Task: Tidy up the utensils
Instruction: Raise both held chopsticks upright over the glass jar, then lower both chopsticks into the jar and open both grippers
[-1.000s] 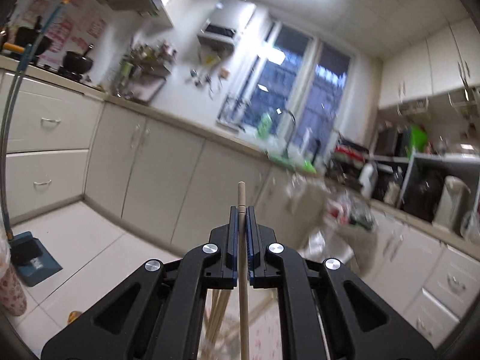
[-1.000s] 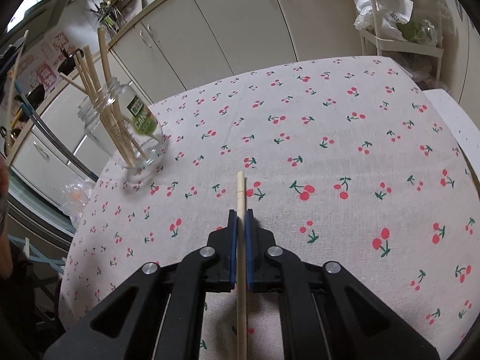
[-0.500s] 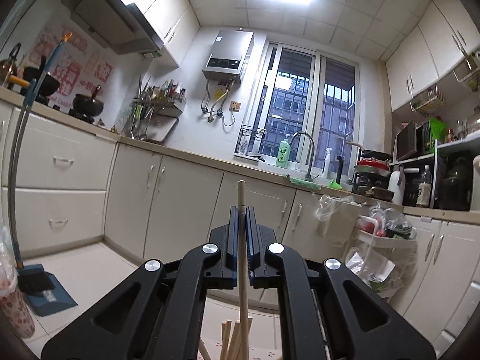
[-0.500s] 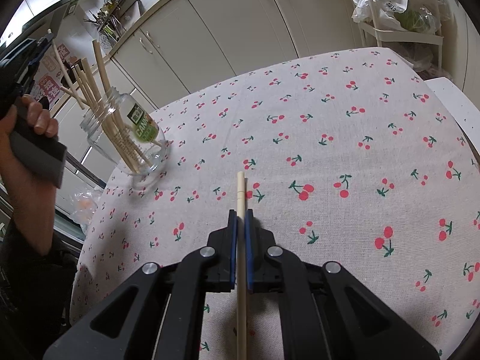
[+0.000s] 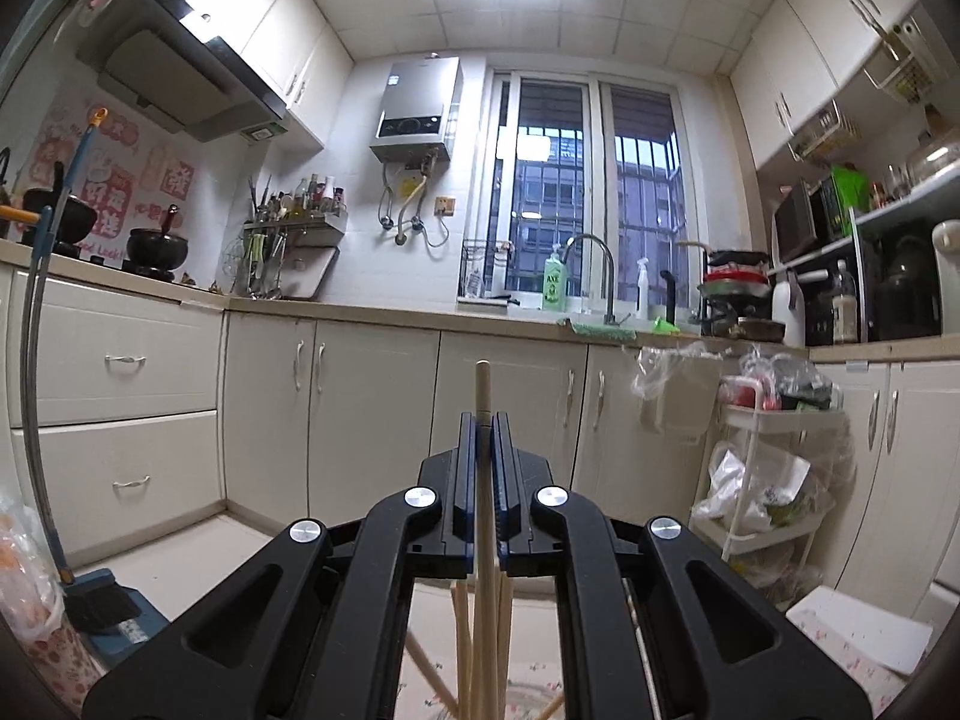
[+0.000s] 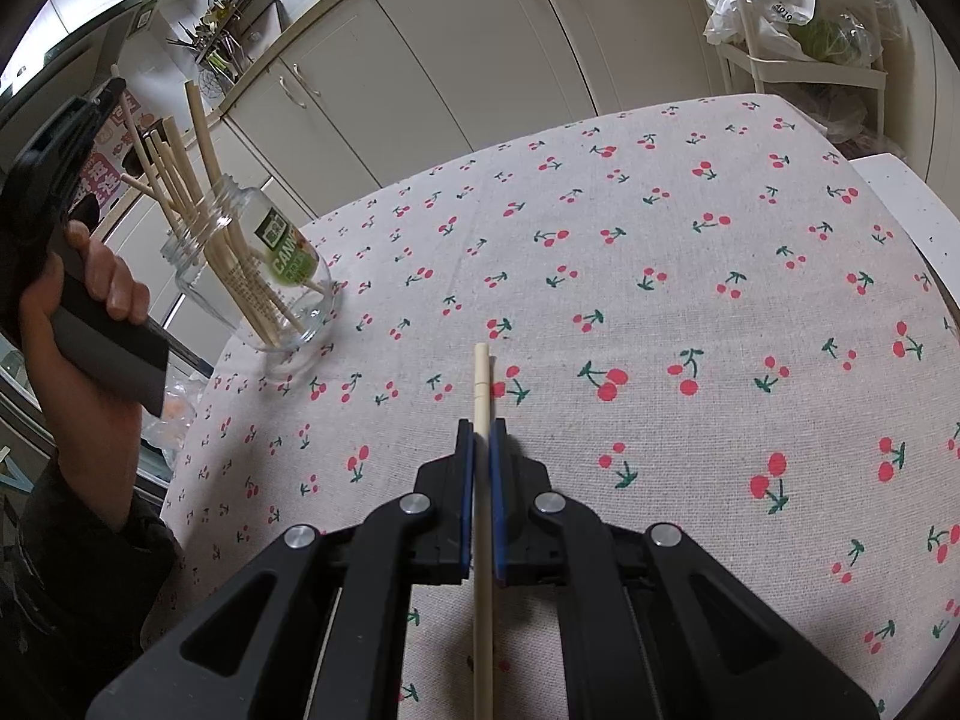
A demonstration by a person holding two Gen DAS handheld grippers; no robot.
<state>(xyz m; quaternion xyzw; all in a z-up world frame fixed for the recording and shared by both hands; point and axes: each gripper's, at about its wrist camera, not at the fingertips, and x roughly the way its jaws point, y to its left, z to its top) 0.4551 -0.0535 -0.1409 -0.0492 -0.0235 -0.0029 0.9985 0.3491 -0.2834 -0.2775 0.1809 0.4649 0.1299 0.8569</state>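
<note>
The left gripper point(image 5: 483, 420) points level, jaws pinched together. The right gripper point(image 6: 480, 426) tilts downward, jaws likewise pinched.

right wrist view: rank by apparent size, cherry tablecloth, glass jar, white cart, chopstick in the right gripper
1. cherry tablecloth, fills most of the frame
2. glass jar
3. white cart, cropped and farther off, so its rank against the jar is unsure
4. chopstick in the right gripper: long but thin, near the lens

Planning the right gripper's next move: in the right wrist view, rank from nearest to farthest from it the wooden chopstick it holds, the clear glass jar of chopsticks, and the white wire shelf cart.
1. Wooden chopstick: clamped in the right gripper.
2. Clear glass jar: front-left, on the cherry-print tablecloth.
3. White wire shelf cart: far right, beyond the table.
</note>
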